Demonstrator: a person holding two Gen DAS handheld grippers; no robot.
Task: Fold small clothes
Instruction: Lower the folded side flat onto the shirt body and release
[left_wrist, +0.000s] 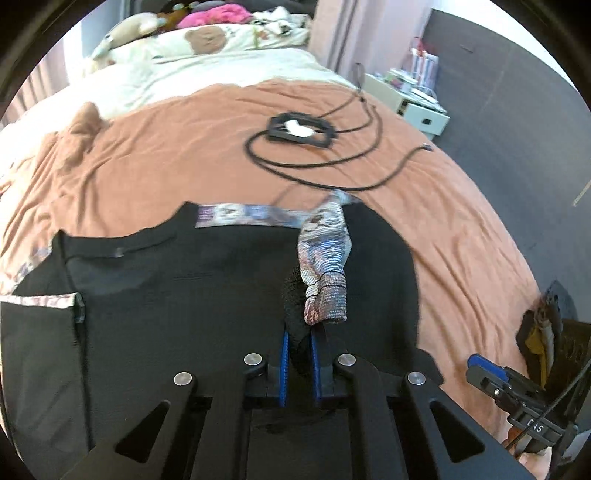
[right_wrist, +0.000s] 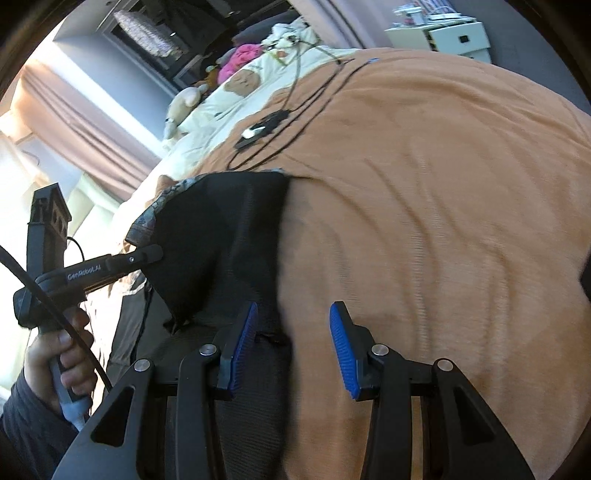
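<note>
A black garment (left_wrist: 184, 288) with a patterned pink-grey trim (left_wrist: 243, 216) lies on the orange blanket (left_wrist: 177, 162). My left gripper (left_wrist: 300, 343) is shut on a bunched fold of the black cloth, with a rolled piece of the patterned trim (left_wrist: 327, 266) standing up just beyond the fingertips. In the right wrist view the same garment (right_wrist: 221, 236) lies at the left, one corner lifted by the left gripper (right_wrist: 147, 254). My right gripper (right_wrist: 293, 325) is open and empty, its left finger (right_wrist: 243, 332) over the garment's edge and its right finger over bare blanket (right_wrist: 424, 206).
A black cable (left_wrist: 332, 162) loops around a small black device (left_wrist: 301, 129) on the blanket beyond the garment. Pillows and stuffed toys (left_wrist: 207, 26) lie at the bed's head. A white bedside cabinet (left_wrist: 417, 99) stands at the right, beside grey floor.
</note>
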